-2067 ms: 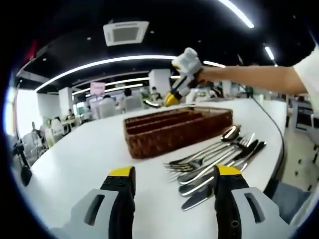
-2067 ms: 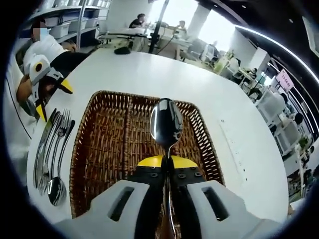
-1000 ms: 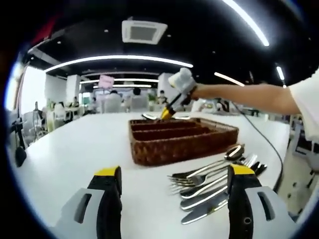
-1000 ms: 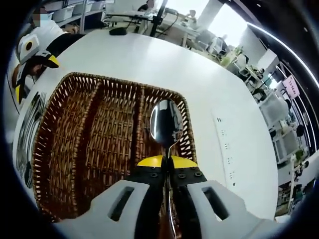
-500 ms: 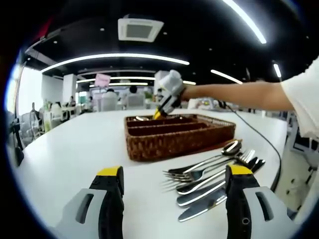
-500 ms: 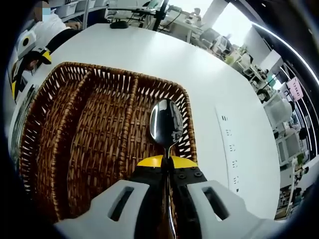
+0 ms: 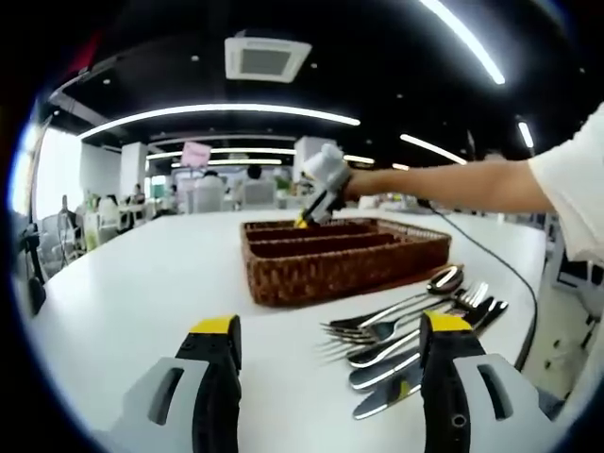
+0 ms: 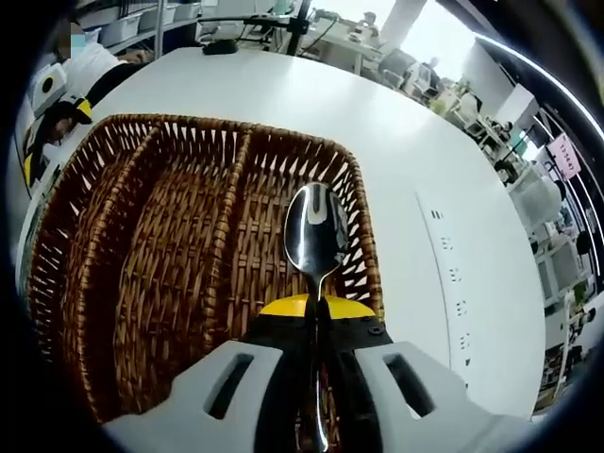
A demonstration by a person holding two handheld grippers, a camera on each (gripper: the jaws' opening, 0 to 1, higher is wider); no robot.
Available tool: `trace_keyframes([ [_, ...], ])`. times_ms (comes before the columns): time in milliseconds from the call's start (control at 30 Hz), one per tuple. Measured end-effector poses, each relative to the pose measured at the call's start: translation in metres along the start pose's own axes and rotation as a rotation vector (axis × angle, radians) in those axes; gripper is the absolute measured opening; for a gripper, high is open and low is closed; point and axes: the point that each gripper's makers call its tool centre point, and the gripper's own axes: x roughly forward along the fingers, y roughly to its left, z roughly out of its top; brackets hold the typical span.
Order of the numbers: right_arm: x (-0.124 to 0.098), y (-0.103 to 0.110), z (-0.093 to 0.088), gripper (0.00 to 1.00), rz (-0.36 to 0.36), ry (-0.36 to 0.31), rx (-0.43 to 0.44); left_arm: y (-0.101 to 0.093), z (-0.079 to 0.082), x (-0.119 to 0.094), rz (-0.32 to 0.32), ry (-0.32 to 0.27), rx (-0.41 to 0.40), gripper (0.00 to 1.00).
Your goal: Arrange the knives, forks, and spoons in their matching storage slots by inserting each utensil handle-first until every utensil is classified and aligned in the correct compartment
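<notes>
Steel spoon (image 8: 315, 231) sits clenched in the jaws of the right gripper (image 8: 315, 308), bowl forward, its handle running back between them and out of sight. It hangs above the wicker tray (image 8: 71, 203), over the rightmost of the three lengthwise slots as the right gripper view shows them. In the left gripper view the right gripper (image 7: 321, 189) shows above the tray's (image 7: 330, 269) far side.

By my judgement the step in hand is placing this spoon. None of the slots appears to hold anything yet. The next move calls for lowering the spoon along the slot's length, clear of the woven divider (image 8: 226, 226) and the side wall, then letting go. How the handle-first rule will be met cannot be told, since the handle is hidden.

Left gripper (image 7: 326, 326) hovers low over the white worktop (image 7: 132, 283), jaws released and holding nothing. Just ahead of its right jaw lies the pile of cutlery (image 7: 415, 316), spoons, forks and knives overlapping, beside the tray and not yet sorted. A dark cable (image 7: 505, 269) trails across the worktop behind the pile, well apart from the slots.
</notes>
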Motion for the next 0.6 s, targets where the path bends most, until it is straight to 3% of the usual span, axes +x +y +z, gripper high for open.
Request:
trace_keyframes([
  [167,-0.0003,0.0015,0.0003,0.04,0.005,-0.003,0.008,-0.0032,-0.006,0.0025,-0.009,0.016,0.0,0.77],
  [500,0.0015,-0.0005,-0.0003,0.05,0.018,-0.062,0.136,-0.002,-0.0078,0.001,-0.008,0.022,-0.005,0.77],
  [600,0.0007,0.0012,0.0011,0.06,-0.004,-0.071,0.08,-0.0012,-0.0081,-0.0017,-0.009,0.014,-0.027,0.77],
])
